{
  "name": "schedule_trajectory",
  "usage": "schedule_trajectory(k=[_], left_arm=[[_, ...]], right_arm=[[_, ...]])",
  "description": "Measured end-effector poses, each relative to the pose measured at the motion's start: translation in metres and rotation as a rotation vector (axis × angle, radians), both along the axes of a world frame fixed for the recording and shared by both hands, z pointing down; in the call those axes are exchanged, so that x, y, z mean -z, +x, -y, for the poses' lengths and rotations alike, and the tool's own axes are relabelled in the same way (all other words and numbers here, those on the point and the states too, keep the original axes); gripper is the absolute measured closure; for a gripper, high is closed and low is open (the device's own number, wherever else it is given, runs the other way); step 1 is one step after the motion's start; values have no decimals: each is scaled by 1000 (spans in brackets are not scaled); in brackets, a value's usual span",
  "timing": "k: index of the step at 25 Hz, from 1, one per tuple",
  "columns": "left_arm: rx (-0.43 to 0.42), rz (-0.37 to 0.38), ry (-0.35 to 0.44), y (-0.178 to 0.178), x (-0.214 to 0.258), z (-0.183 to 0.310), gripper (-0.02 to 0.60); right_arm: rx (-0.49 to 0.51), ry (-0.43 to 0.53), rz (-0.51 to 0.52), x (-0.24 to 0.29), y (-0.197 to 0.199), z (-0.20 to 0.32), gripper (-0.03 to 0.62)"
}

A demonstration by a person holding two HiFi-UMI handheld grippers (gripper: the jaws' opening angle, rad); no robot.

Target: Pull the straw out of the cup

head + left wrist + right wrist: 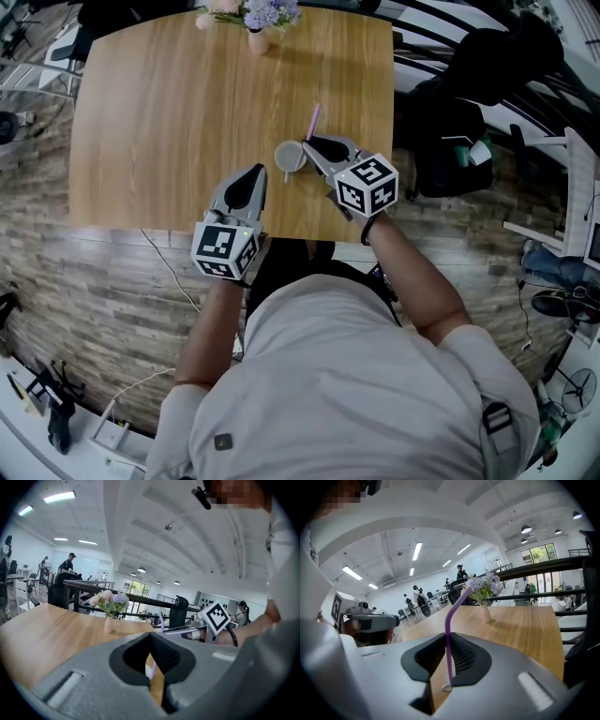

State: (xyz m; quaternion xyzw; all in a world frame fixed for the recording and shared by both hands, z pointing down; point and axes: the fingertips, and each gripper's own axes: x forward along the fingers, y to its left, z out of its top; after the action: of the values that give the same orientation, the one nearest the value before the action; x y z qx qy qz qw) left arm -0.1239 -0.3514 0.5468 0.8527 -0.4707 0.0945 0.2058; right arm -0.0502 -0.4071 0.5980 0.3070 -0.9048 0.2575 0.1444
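Observation:
A small grey cup (290, 156) stands near the front edge of the wooden table (169, 122). A purple straw (313, 122) rises at a slant just right of it. My right gripper (309, 145) is shut on the straw (448, 620), which runs up between its ribbed pads and bends toward the top. Whether its lower end is still inside the cup I cannot tell. My left gripper (257, 173) hovers left of the cup, shut and empty. In the left gripper view the straw (161, 620) and the right gripper's marker cube (216, 616) show ahead.
A pink vase of flowers (258, 37) stands at the table's far edge, also seen as the vase (108, 622) and the vase (485, 612). A black bag (459, 141) sits off the table's right side. Other people and office chairs are far behind.

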Motion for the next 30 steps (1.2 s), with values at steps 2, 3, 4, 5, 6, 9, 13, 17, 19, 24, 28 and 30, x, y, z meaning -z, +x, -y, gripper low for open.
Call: schedule_trajectory(k=[2,3,4,5,6,9,13,17,19,24,28,30], left_arm=[[8,2,20,2,11,-10,577],[12,1,28,3,16,-14,577],[15,1,37,5,20,-19,577],[20,0,45,6,25,-23,577],[24,-1,54,6,29,-27,577],[38,-1,84,10,43,-40,577],[56,3,127,17,63,-57,577],[67,7,156,30,79,-76,577],[73,6,164,36,84,-86,577],[103,10,187,44,95,-115,577],[141,12,191,48,102,-141,577],[158,15,185,49,103,-152,577]], right_arm=[[1,21,8,13,3,-9,551],[1,33,13,21,5,-13,551],[2,46,18,28,6,-17,551],[3,60,23,35,7,-21,551],[5,75,27,43,8,-24,551],[10,112,40,62,13,-37,551],[17,148,56,84,25,-59,551],[21,163,84,102,38,-80,551],[31,177,91,110,41,-90,551],[59,207,110,129,50,-119,551],[86,215,129,140,60,-142,551],[98,213,136,144,64,-151,551]])
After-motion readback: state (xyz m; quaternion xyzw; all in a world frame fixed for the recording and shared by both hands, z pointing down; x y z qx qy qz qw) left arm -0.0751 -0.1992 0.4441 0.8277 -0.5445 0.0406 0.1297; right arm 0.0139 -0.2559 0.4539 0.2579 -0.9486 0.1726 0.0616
